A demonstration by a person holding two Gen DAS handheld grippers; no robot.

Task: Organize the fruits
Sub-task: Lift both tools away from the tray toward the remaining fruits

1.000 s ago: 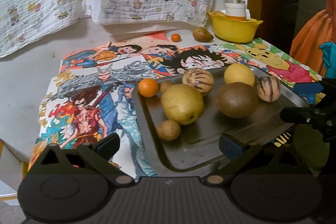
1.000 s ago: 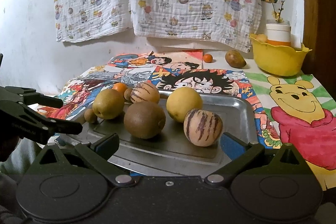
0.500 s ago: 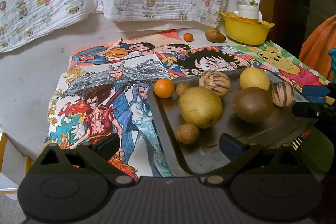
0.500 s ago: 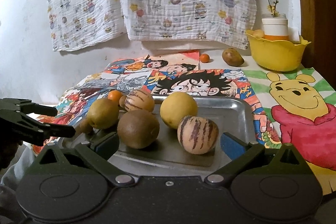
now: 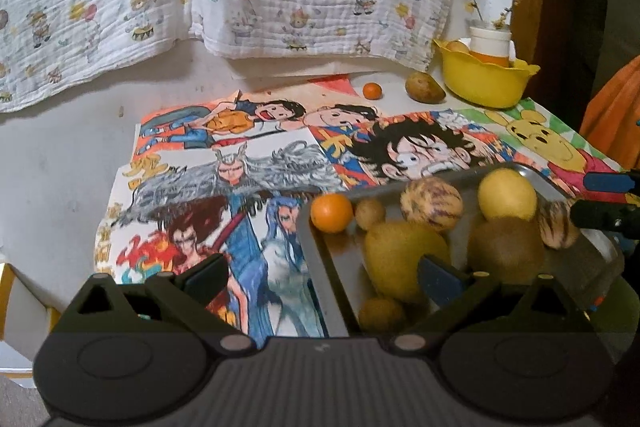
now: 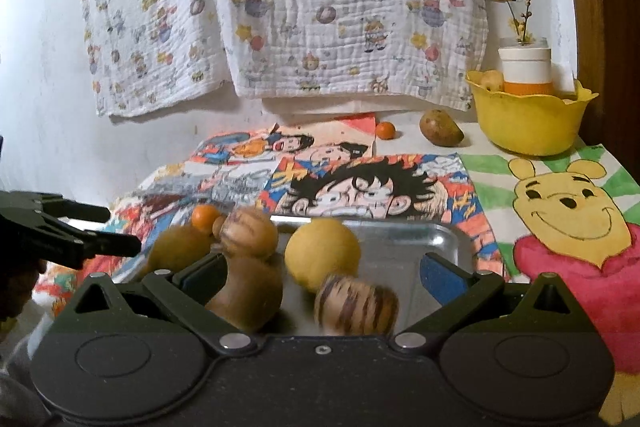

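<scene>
Motion-blurred fruit (image 6: 356, 303) on tray (image 6: 448, 239), near edge behind right gripper (image 6: 320, 275)

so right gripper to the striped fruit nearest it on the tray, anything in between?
Nothing visible. The right gripper is open, and the striped fruit lies low between its fingers on the metal tray. The brown fruit sits beside it, toward the left finger.

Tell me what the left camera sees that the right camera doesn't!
Only the left camera shows the small brown fruit at the tray's near corner, and the right gripper at its edge. Only the right camera shows the left gripper and the whole cartoon bear drawing. Both show the tray's fruits, the yellow bowl and the hanging cloth.
</scene>
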